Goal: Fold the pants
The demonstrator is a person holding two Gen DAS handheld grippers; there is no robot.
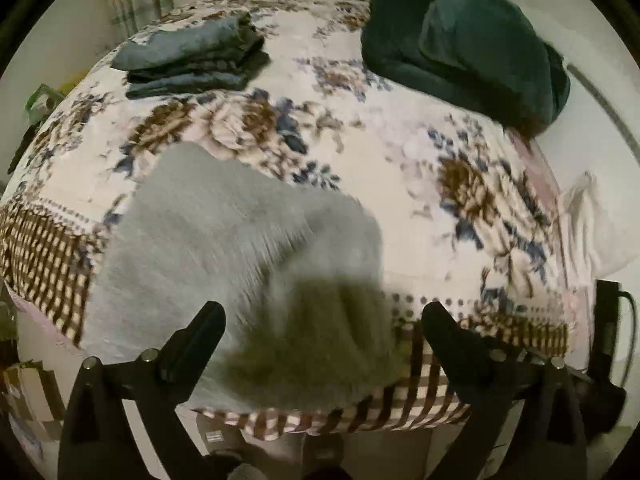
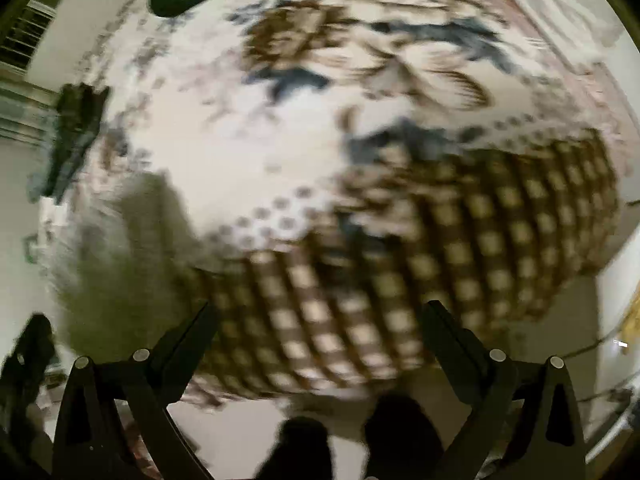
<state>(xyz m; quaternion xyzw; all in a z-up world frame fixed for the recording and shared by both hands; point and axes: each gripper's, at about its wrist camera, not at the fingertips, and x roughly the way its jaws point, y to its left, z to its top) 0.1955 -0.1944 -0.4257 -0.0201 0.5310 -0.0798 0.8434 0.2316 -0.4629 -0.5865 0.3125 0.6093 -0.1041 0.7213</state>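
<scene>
1. The left gripper (image 1: 322, 320) has its two black fingers spread wide, with nothing pinched between them; it hangs above the near edge of the bed (image 1: 400, 128).
2. The right gripper (image 2: 320, 320) is likewise wide apart and holds nothing, over the checked border of the bed; this view is heavily blurred.
3. The grey pants (image 1: 224, 236) lie on the bed's near edge, just ahead of the left gripper, with one part draped over the border; blur hides their exact fold.
4. In the right wrist view the pants (image 2: 120, 264) show only as a grey smear at the left.
5. A folded blue-grey garment stack (image 1: 192, 56) sits at the bed's far left.
6. A dark green blanket (image 1: 464, 44) lies at the bed's far right.
</scene>
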